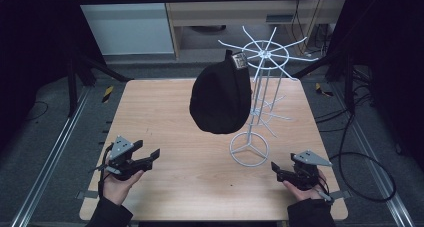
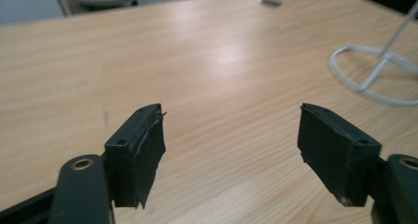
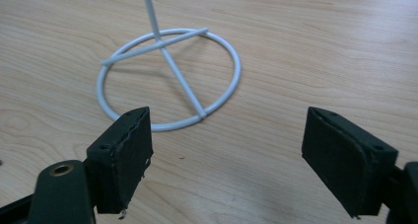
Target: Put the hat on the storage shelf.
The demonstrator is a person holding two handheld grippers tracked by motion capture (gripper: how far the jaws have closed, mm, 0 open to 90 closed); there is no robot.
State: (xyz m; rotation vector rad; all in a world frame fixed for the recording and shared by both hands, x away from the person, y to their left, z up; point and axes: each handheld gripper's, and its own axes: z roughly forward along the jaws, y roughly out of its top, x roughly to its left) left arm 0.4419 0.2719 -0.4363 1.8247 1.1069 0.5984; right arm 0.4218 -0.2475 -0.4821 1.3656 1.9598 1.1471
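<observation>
A black knit hat [image 1: 220, 98] with a small label hangs from an arm of a white wire rack [image 1: 260, 77] that stands right of the table's middle. The rack's ring base [image 1: 248, 148] rests on the wood, and that ring base [image 3: 167, 76] lies just ahead of my right gripper [image 3: 226, 155]. My left gripper [image 1: 150, 157] is held low at the table's front left, open, nothing between its jaws. My right gripper [image 1: 276, 171] sits at the front right, open and empty too. In the left gripper view the open left gripper [image 2: 230, 150] points across bare wood, the ring base [image 2: 369, 76] off to its right.
The wooden table [image 1: 165, 117] stands between metal floor rails and black frame posts. Cables [image 1: 360, 157] trail on the floor at the right. Cabinets stand behind the table. Bare wood lies between the two grippers.
</observation>
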